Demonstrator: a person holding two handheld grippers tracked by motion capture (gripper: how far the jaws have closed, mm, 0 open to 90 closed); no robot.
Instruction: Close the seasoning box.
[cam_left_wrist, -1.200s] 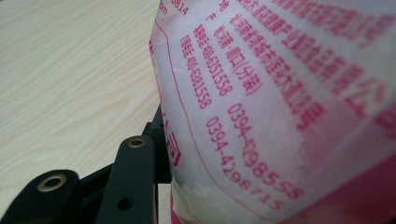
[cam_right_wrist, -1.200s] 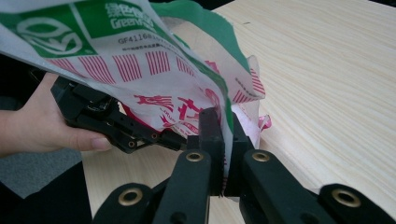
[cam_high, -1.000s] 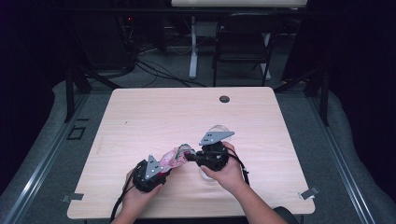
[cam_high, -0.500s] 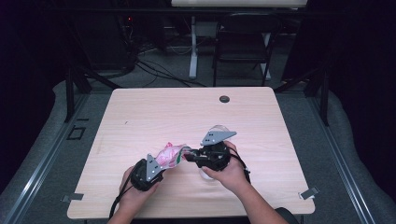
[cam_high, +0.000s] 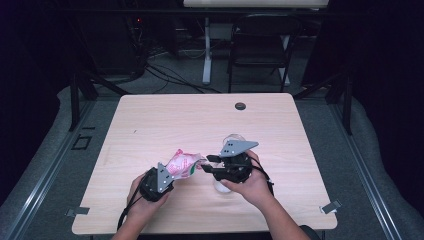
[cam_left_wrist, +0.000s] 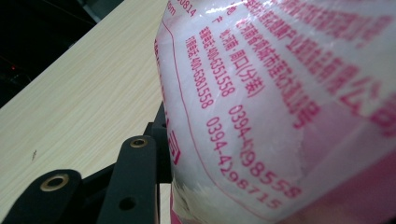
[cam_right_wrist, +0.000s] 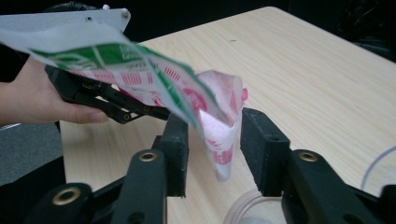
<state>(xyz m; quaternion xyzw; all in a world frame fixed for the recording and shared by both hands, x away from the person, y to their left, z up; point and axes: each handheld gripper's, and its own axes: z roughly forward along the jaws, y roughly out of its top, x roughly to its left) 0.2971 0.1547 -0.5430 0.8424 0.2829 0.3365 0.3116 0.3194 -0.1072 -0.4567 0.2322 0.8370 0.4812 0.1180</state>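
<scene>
Pale wood bench (cam_high: 150, 125) carries the scene; going left to right in the high view. Left gripper (cam_high: 172, 175) sits near the front edge, person's left hand (cam_high: 142, 197) wrapped around it, its jaws clamped on one end of a pink-and-white printed plastic packet (cam_high: 182, 164), which is held up off the bench. In the left gripper view the packet (cam_left_wrist: 280, 107) sits pressed against the black jaw, pink print close to the lens. Packet's other end droops to a point between the jaws of the right gripper (cam_right_wrist: 214, 144) in the right gripper view; those jaws have just been opening and now stand apart, pads not pressing the packet (cam_right_wrist: 219, 135). Right gripper (cam_high: 207, 167) sits just right of the packet, over a clear cup (cam_high: 222, 186) standing on the bench beneath the right hand (cam_high: 252, 182). Small dark round grommet (cam_high: 240, 106) near the far edge.
</scene>
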